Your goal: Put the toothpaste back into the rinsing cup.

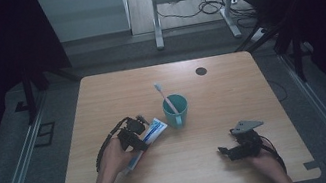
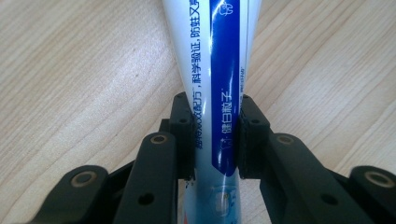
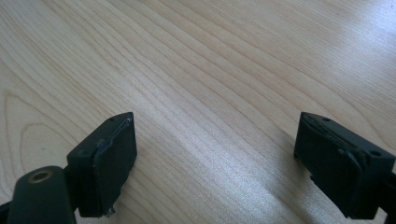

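Note:
A white and blue toothpaste tube lies slantwise left of the middle of the table, its far end close to a teal cup. My left gripper is shut on it. In the left gripper view both pads press the sides of the tube, which runs up between the left gripper's jaws. A white toothbrush stands in the cup, head up and leaning left. At the front right my right gripper rests low over bare wood. The right gripper is open with nothing between its jaws.
The wooden table has a small black round cap set in its far edge. Dark curtains stand on both sides. Beyond the table are a desk frame and loose cables on the floor.

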The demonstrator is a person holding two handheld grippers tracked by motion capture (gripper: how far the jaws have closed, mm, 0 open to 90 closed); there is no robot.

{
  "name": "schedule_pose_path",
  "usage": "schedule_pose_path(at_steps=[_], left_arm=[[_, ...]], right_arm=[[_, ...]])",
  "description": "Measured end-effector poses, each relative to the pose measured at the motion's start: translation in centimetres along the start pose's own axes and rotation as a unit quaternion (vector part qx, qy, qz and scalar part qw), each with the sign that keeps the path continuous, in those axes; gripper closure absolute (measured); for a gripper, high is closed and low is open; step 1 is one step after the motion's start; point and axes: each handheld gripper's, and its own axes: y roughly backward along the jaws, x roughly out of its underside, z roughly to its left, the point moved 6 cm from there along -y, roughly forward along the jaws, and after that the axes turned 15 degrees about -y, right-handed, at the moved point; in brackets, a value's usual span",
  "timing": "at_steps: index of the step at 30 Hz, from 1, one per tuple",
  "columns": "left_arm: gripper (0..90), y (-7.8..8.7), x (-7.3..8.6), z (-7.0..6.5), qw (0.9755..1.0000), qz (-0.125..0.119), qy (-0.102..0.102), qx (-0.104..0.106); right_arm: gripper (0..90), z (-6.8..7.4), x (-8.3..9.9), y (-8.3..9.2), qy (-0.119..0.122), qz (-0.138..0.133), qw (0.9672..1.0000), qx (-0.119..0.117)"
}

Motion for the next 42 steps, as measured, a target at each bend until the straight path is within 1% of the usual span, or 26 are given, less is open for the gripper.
schedule_pose_path(at_steps=[3, 7, 10, 13, 14, 16, 17, 20, 24, 26, 28, 29, 31, 33, 34, 35, 37, 38, 39, 42], left_arm=[[72.4, 0.6, 0.0, 0.0, 0.9998, -0.017, -0.005, -0.004], [72.4, 1.4, 0.1, -0.1, 0.9988, -0.048, -0.007, -0.009], [72.4, 2.1, 0.1, -0.2, 0.9972, -0.074, -0.006, -0.014], [72.5, 2.8, 0.0, -0.3, 0.9949, -0.098, -0.011, -0.019], [72.5, 3.1, 0.0, -0.4, 0.9937, -0.109, -0.01, -0.023], [72.4, 3.5, 0.0, -0.4, 0.9923, -0.121, -0.012, -0.027], [72.4, 3.8, 0.0, -0.5, 0.9912, -0.128, -0.013, -0.03], [72.4, 4.4, -0.1, -0.5, 0.9878, -0.151, -0.017, -0.035], [72.5, 5.2, -0.2, -0.7, 0.9829, -0.178, -0.013, -0.045], [72.5, 5.6, -0.2, -0.8, 0.981, -0.186, -0.018, -0.051], [72.5, 5.9, -0.3, -0.9, 0.9786, -0.196, -0.018, -0.06], [72.5, 6.1, -0.4, -0.9, 0.9768, -0.203, -0.022, -0.065], [72.5, 6.4, -0.5, -1.1, 0.9752, -0.211, -0.018, -0.064], [72.5, 6.7, -0.7, -1.1, 0.9732, -0.219, -0.022, -0.065], [72.5, 6.8, -0.9, -1.2, 0.9716, -0.226, -0.023, -0.067], [72.5, 7.0, -0.9, -1.2, 0.9713, -0.228, -0.022, -0.066], [72.5, 7.2, -1.2, -1.3, 0.9697, -0.234, -0.025, -0.068], [72.5, 7.3, -1.3, -1.4, 0.969, -0.236, -0.023, -0.067], [72.5, 7.4, -1.5, -1.4, 0.9679, -0.241, -0.024, -0.069], [72.5, 7.6, -1.9, -1.5, 0.9658, -0.248, -0.027, -0.071]], right_arm=[[13.3, 0.0, 0.0, 0.0, 0.0, 0.0, 1.0, 0.0], [13.3, 0.0, 0.0, 0.0, 0.0, 0.0, 1.0, 0.0], [13.3, 0.0, 0.0, 0.0, 0.0, 0.001, 1.0, 0.0], [13.3, 0.0, 0.0, 0.0, 0.0, 0.001, 1.0, 0.0], [13.3, 0.0, 0.0, 0.0, 0.0, 0.0, 1.0, 0.0], [13.3, 0.0, 0.0, 0.0, 0.002, 0.0, 1.0, 0.0], [13.3, 0.0, 0.0, 0.0, 0.001, 0.0, 1.0, 0.0], [13.3, 0.0, 0.0, 0.0, 0.002, 0.0, 1.0, 0.0], [13.3, 0.0, 0.0, 0.0, 0.002, 0.0, 1.0, 0.0], [13.3, 0.0, 0.0, 0.0, 0.002, 0.0, 1.0, 0.0], [13.3, 0.0, 0.0, 0.0, 0.002, 0.0, 1.0, 0.0], [13.3, 0.0, 0.0, 0.0, 0.002, 0.0, 1.0, 0.0], [13.3, 0.0, 0.0, 0.0, 0.002, -0.001, 1.0, 0.0], [13.3, 0.0, 0.0, 0.0, 0.002, -0.001, 1.0, 0.0], [13.3, 0.0, 0.0, 0.0, 0.002, -0.001, 1.0, 0.0], [13.3, 0.0, 0.0, 0.0, 0.002, -0.001, 1.0, 0.0], [13.3, 0.0, 0.0, 0.0, 0.002, 0.0, 1.0, 0.0], [13.3, 0.0, 0.0, 0.0, 0.002, 0.0, 1.0, 0.0], [13.3, 0.0, 0.0, 0.0, 0.002, 0.0, 1.0, 0.0], [13.3, 0.0, 0.0, 0.0, 0.002, 0.0, 1.0, 0.0]])
